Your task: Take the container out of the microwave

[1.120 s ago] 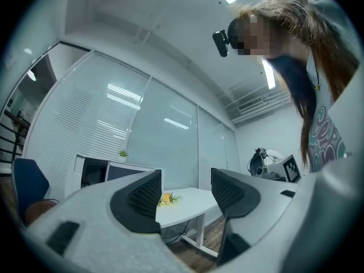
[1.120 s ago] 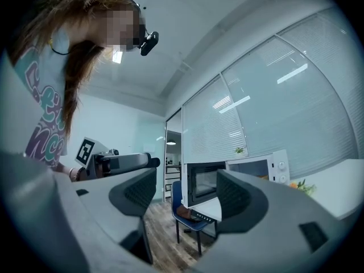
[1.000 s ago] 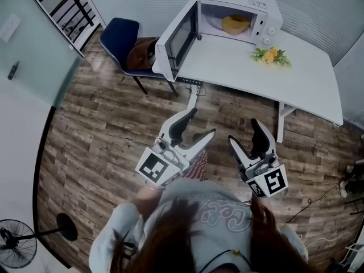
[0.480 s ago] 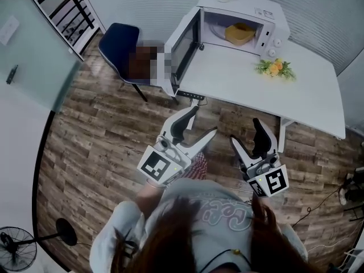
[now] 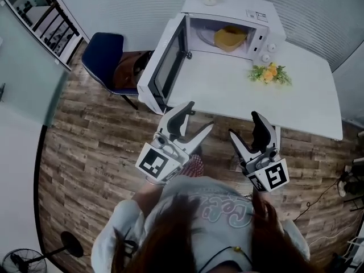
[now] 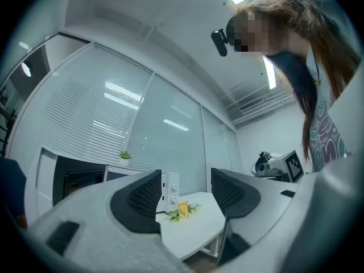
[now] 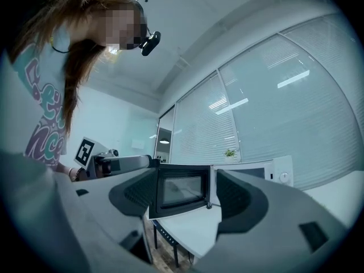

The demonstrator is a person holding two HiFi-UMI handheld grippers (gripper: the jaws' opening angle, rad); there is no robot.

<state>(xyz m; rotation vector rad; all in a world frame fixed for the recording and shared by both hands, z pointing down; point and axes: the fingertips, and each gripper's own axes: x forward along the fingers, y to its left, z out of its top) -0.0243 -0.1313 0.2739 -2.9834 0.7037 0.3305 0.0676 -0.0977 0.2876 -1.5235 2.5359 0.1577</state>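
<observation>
Two grippers sit low in the centre of the head view, close to the person's chest. My left gripper and right gripper both have their jaws spread wide with nothing between them. Each gripper's own view shows only the room through the gap.

Just above the jaw tips in the frame runs the near edge of the white table, with a sprig of flowers toward its right. Farther up, at upper centre, the microwave stands with its door swung fully open to the left. The yellow container rests inside on the cavity floor.

I judge the task barely begun. The door is open, but the reach, the grasp and the lift out are all left.

Against half a second ago, the table edge has drawn closer to the jaw tips and the microwave has slid left in the frame. The jaws stay equally wide, and the container has not moved.
</observation>
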